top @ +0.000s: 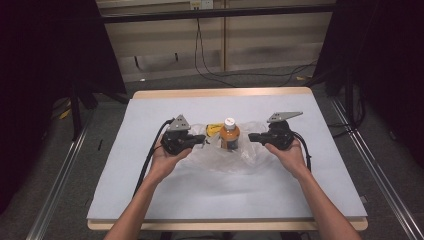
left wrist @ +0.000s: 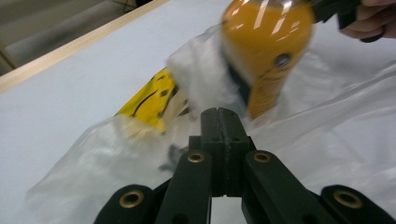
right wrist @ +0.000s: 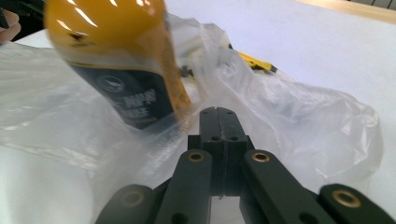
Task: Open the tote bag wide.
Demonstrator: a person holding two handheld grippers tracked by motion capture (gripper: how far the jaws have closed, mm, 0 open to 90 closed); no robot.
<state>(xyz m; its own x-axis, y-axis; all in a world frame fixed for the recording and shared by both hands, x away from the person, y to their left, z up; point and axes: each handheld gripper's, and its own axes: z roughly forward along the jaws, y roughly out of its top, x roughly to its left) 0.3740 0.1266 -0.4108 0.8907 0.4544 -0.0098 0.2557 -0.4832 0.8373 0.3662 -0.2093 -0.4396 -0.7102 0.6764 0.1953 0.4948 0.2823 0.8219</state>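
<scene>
In the left gripper view the orange plastic bottle with a dark label (left wrist: pixel 267 44) is motion-blurred and cut off by the top edge. In the right gripper view its cap end is likewise cropped and its label print is too blurred to read. The yellow packet (left wrist: pixel 148 99) lies partly hidden under the crumpled clear plastic bag (left wrist: pixel 93 158); its markings are illegible.

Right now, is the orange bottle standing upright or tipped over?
Upright. In the high view the orange bottle stands with its white cap on top, amid the clear plastic bag.
</scene>
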